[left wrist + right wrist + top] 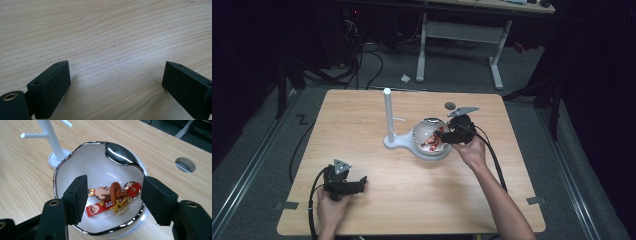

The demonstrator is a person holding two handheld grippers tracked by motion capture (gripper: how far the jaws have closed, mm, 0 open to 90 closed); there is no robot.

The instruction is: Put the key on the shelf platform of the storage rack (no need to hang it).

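The right gripper [113,195], jaws spread and pinching nothing, hovers over a cartoon keychain [112,198] lying in the glossy, silver-rimmed white bowl [75,157] at frame center. Light, floppy rubber with a red strap and gold ring, it probably lifts best by the ring. A white peg stand [53,142] rises upper left. The left gripper [343,182] rests spread at lower left.

Both claws, left [362,181] and right [439,134], are built black with blocky rectangular jaws, brass-ringed screw holes, grey three-cornered top plates and trailing black cables; forearms are bare.
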